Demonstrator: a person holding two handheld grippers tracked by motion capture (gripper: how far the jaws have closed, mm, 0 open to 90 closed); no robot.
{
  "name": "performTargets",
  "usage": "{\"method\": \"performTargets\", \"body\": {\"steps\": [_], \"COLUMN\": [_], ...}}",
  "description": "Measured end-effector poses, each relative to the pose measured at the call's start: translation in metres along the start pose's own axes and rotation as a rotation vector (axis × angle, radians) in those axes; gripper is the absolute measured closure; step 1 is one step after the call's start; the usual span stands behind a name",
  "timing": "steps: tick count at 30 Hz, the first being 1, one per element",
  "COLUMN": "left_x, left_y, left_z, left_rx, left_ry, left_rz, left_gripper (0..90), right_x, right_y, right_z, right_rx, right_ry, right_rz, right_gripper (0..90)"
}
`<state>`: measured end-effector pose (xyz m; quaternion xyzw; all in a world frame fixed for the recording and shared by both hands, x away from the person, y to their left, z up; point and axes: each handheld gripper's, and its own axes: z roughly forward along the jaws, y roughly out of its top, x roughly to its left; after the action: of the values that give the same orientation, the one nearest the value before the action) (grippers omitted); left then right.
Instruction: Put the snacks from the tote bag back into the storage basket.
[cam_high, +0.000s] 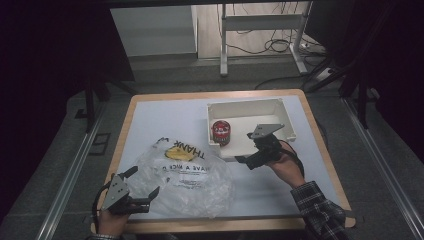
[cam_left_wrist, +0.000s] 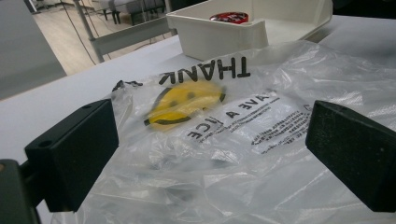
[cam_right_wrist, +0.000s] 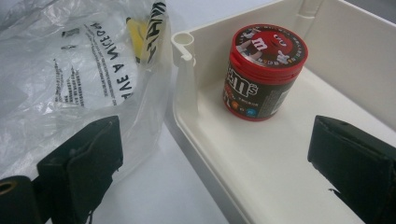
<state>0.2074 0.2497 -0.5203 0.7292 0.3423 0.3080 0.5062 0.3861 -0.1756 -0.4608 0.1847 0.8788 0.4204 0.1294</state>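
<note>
The table (cam_high: 150, 107) has a pale top with a wooden edge and stands on grey floor (cam_high: 50, 150). Behind it is a white metal frame (cam_high: 223, 45) with black cables (cam_high: 270, 47) lying around; both sides of the room are dark

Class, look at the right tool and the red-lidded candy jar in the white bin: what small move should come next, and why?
Probably ease the right tool forward toward the candy jar. Its jaws are open and empty, straddling the white bin wall, with the jar upright just ahead. The left tool is open over the plastic bag, perhaps to hold it.
</note>
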Motion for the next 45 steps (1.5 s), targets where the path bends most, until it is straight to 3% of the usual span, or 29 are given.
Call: {"method": "performTargets", "body": {"steps": [45], "left_x": [0.000], "left_y": [0.000], "left_z": [0.001], "left_rx": [-0.001], "left_ry": [0.001], "left_rz": [0.001], "left_gripper": [2.4], "right_x": [0.009], "right_y": [-0.040], "right_z": [-0.025], "right_rx": [-0.014], "right_ry": [-0.034], "right_rz": [0.024], "right_gripper": [3.7]}}
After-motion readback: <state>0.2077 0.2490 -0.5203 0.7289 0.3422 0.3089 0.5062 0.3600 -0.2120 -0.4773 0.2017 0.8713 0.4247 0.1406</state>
